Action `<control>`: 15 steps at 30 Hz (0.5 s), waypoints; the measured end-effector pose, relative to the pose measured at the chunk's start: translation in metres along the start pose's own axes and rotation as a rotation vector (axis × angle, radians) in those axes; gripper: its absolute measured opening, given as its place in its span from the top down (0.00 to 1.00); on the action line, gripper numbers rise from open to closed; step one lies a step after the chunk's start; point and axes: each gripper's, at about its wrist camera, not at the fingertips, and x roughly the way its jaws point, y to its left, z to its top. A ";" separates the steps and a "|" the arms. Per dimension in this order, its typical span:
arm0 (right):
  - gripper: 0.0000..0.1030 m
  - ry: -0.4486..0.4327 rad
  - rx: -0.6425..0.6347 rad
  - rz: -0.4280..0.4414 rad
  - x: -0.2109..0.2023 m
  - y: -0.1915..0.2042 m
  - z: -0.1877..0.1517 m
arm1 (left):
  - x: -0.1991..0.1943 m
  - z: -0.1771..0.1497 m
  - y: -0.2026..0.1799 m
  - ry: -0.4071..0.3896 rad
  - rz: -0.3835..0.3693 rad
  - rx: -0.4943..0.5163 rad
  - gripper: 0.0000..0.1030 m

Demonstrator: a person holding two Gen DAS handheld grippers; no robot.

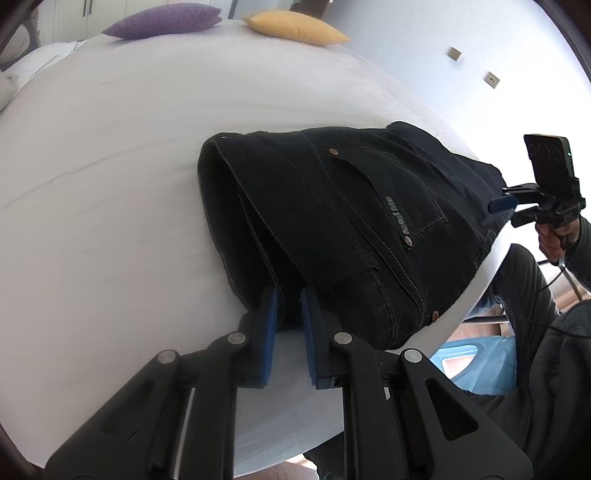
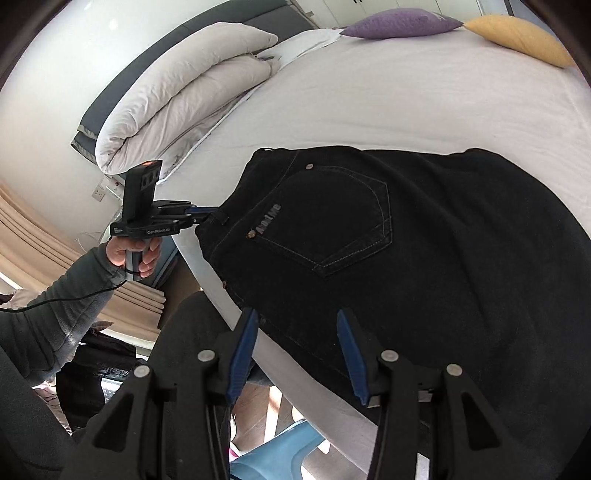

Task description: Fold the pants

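Black jeans (image 1: pixel 351 221) lie folded on the white bed (image 1: pixel 110 184), back pocket up, close to the near edge. My left gripper (image 1: pixel 290 325) is shut on the waistband end of the jeans, with dark cloth pinched between its blue pads. In the right wrist view the left gripper (image 2: pixel 212 216) bites the same edge at a belt loop. My right gripper (image 2: pixel 295 314) stands open at the jeans' (image 2: pixel 424 258) near edge, the cloth lying between its pads without being pressed. From the left wrist view, the right gripper (image 1: pixel 498 214) sits at the far corner.
A purple pillow (image 2: pixel 402 23) and a yellow pillow (image 2: pixel 517 37) lie at the bed's far side, and a rolled white duvet (image 2: pixel 177 92) lies at the head. A blue plastic tub (image 1: pixel 476 365) stands on the floor below the edge. The person's legs press against the bed.
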 end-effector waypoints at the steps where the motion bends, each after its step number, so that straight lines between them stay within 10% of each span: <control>1: 0.53 -0.003 0.005 0.001 -0.005 -0.003 -0.003 | 0.002 0.000 -0.001 -0.001 0.002 0.012 0.88; 15: 0.55 0.001 0.005 0.001 0.000 -0.004 -0.007 | 0.009 -0.002 -0.003 0.130 0.080 0.122 1.00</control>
